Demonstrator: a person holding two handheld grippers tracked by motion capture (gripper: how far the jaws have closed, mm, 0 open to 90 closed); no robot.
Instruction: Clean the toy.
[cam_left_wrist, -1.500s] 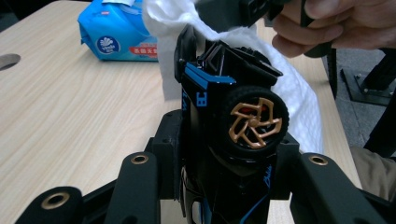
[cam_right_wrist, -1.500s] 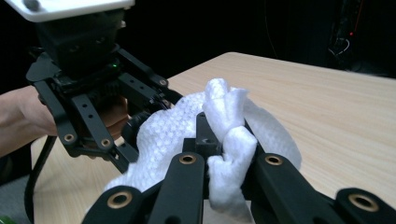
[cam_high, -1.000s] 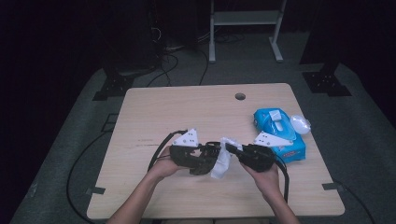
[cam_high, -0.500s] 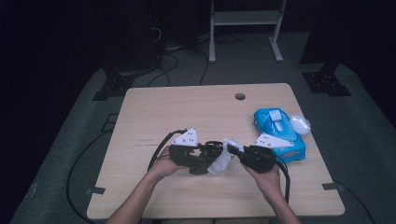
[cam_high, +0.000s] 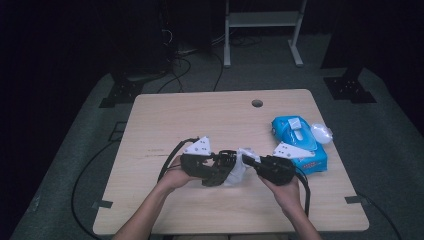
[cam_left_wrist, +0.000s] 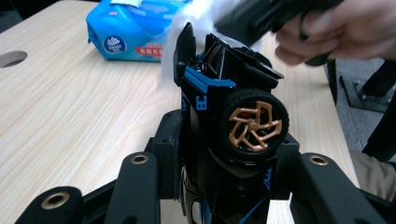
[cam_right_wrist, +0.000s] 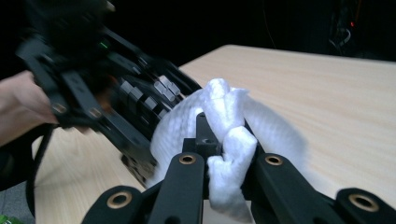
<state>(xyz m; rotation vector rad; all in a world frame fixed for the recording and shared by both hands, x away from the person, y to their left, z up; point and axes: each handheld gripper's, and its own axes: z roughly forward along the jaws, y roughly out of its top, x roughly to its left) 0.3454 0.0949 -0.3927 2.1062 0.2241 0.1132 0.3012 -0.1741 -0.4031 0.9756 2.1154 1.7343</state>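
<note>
Left gripper (cam_high: 220, 167) is clamping the black toy car (cam_left_wrist: 229, 121) just above the tabletop (cam_high: 200, 120), holding as before; right gripper (cam_high: 250, 162) is pinching the white wipe (cam_right_wrist: 224, 135) against the car's side. Little is changing between frames beyond the wipe shifting slightly, so wiping is likely midway. Blue wipe pack (cam_high: 297, 145) is sitting beside the right hand (cam_high: 287, 192).

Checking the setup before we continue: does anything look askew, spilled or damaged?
Nothing stands out. The left tongs grip the black toy car, the right tongs grip a white wipe against it, and the blue wipe pack lies flat on the table.
</note>
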